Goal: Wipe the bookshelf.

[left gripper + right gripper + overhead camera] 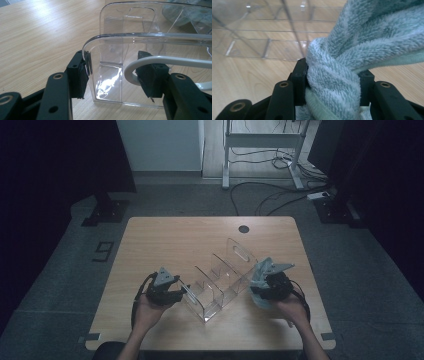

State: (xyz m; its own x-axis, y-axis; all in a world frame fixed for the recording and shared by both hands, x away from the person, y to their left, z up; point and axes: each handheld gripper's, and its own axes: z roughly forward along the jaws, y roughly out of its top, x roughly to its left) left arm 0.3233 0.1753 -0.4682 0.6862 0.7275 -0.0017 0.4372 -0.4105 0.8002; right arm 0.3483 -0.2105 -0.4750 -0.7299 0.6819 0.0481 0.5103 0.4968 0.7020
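Observation:
A clear acrylic organizer (220,280) with several dividers lies diagonally across the middle of the wooden table (175,240). My left gripper (181,292) is at its near left end. In the left gripper view the jaws (116,75) straddle the rounded corner of the organizer's end wall (112,50). One pad (80,75) touches the wall's outer edge and the other stands well apart. My right gripper (256,290) is by the organizer's right side, shut on a bunched teal towel (261,270). In the right gripper view the towel (352,50) bulges between my right gripper's (332,82) pads, with the organizer (262,37) just behind.
A white cable (175,61) loops in front of the left gripper's far pad. A round cable hole (243,229) sits near the table's far edge. Beyond the table, cables (270,195) lie on the floor by a white desk frame (260,142).

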